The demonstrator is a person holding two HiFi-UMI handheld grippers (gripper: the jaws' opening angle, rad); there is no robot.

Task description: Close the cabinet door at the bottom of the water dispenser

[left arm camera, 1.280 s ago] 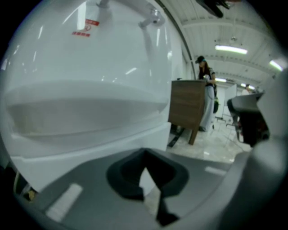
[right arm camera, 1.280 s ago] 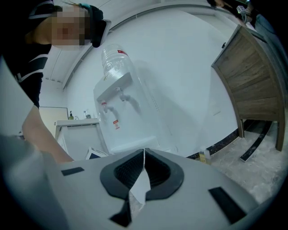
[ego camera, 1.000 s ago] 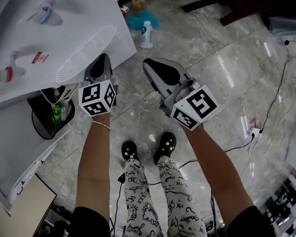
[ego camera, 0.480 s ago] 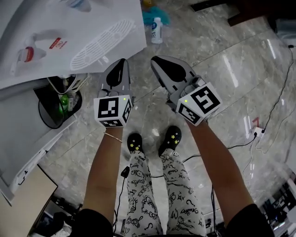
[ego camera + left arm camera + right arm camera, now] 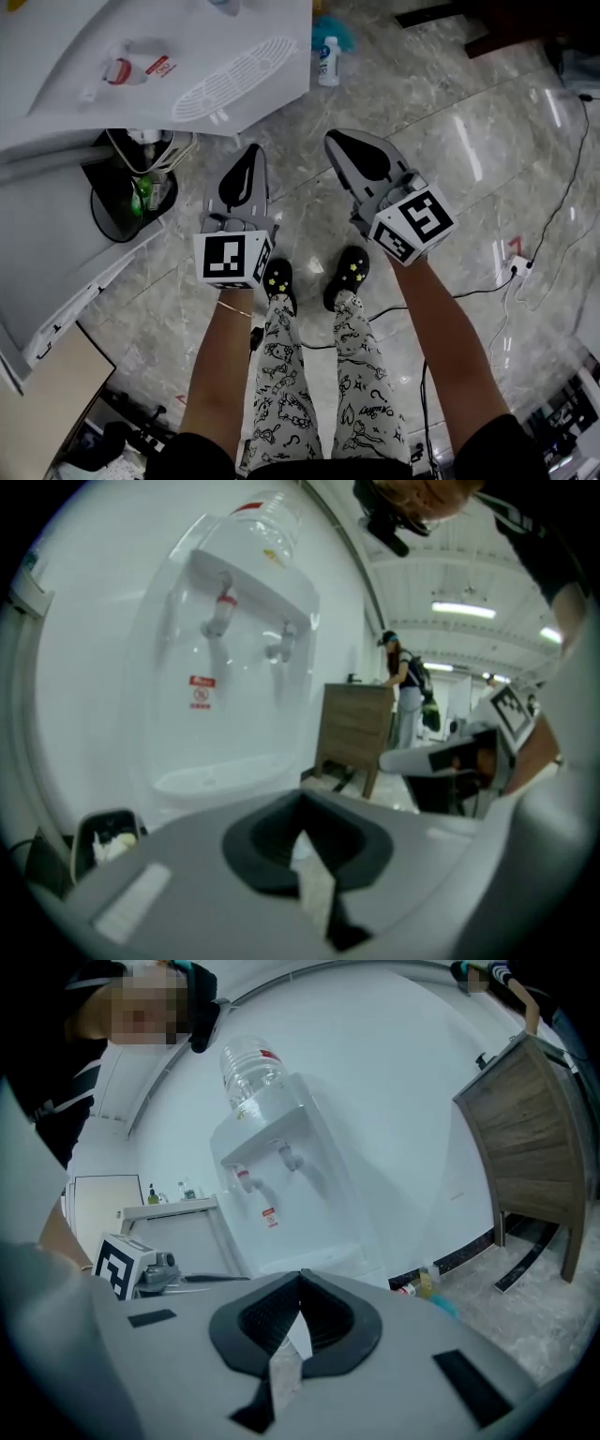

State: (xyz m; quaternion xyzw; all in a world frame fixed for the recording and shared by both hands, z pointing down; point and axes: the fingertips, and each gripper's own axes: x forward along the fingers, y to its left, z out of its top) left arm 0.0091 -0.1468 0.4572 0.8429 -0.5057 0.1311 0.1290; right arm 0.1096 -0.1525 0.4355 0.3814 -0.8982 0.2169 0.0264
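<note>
Plainly, in the head view the water dispenser [image 5: 187, 56] fills the upper left. Beneath it the dark cabinet opening [image 5: 122, 202] gapes with small items inside, so the cabinet door [image 5: 70, 281] is not yet closed. The door shows as a white panel swung out over the floor [image 5: 450, 141], its long edge running from beside the opening down toward the lower left corner. The left tool [image 5: 249, 155] hangs just right of that opening, nose pointing forward. It is much nearer the door than the right tool [image 5: 339, 142], which sits further right over bare floor with a white bottle [image 5: 327, 61] ahead of it. Both are held above the person's shoes [image 5: 345, 274]. In the left gripper view the left tool [image 5: 302, 801] has its jaws pressed together at the tips with nothing between them. The dispenser's taps [image 5: 220, 611] stand ahead and to the left, and the cabinet opening [image 5: 105, 836] peeks in at the lower left, while the door itself is out of frame. In the right gripper view the right tool [image 5: 302, 1279] is likewise clenched and empty. It faces the water dispenser [image 5: 281, 1185] from further off, with the left tool's marker cube [image 5: 117, 1265] at its left. By judgement, the door lies left of and below the left tool, so that hand looks best placed to reach leftward and press the panel back toward the dispenser.
</note>
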